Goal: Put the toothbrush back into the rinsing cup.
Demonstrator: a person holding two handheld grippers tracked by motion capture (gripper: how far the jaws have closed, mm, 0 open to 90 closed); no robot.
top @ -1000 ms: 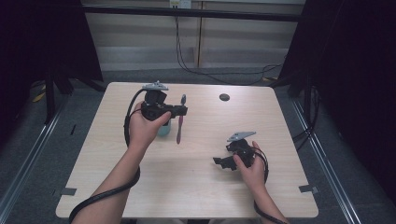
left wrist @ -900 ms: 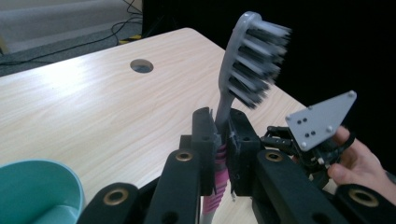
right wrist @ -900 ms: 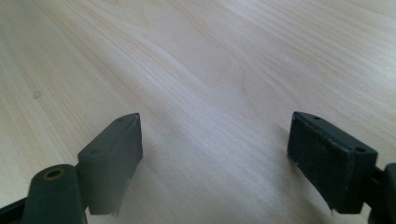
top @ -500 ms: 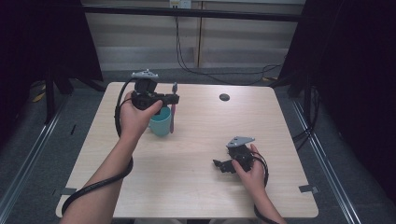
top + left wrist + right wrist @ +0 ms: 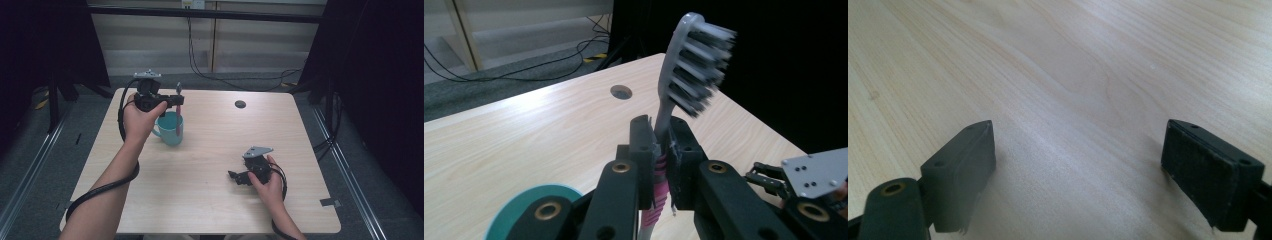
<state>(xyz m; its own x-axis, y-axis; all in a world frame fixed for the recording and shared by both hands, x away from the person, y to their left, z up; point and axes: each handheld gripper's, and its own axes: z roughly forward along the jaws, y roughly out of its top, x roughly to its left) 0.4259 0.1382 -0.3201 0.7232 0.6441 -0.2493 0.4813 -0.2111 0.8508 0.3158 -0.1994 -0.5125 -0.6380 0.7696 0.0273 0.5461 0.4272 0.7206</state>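
Observation:
A toothbrush (image 5: 684, 75) with a grey head and pink handle stands upright in my left gripper (image 5: 660, 150), which is shut on its neck. In the high view the left gripper (image 5: 175, 101) hangs over a teal mug (image 5: 170, 129) at the table's left back, and the toothbrush (image 5: 178, 116) points handle-down into or just above the mug. The mug's rim (image 5: 531, 200) shows below the jaws. My right gripper (image 5: 235, 176) rests low on the table at the front right, jaws wide open (image 5: 1078, 170) with bare wood between them.
A light wooden table (image 5: 210, 200) carries a small dark round hole (image 5: 240, 104) near its back edge. Cables lie on the floor behind it. A black rail runs along each side. The other gripper (image 5: 804, 185) shows at the lower right of the left gripper view.
My left hand has carried the toothbrush back and to the left, uncovering the teal mug and bringing the brush upright over it. The right gripper has stayed in place.

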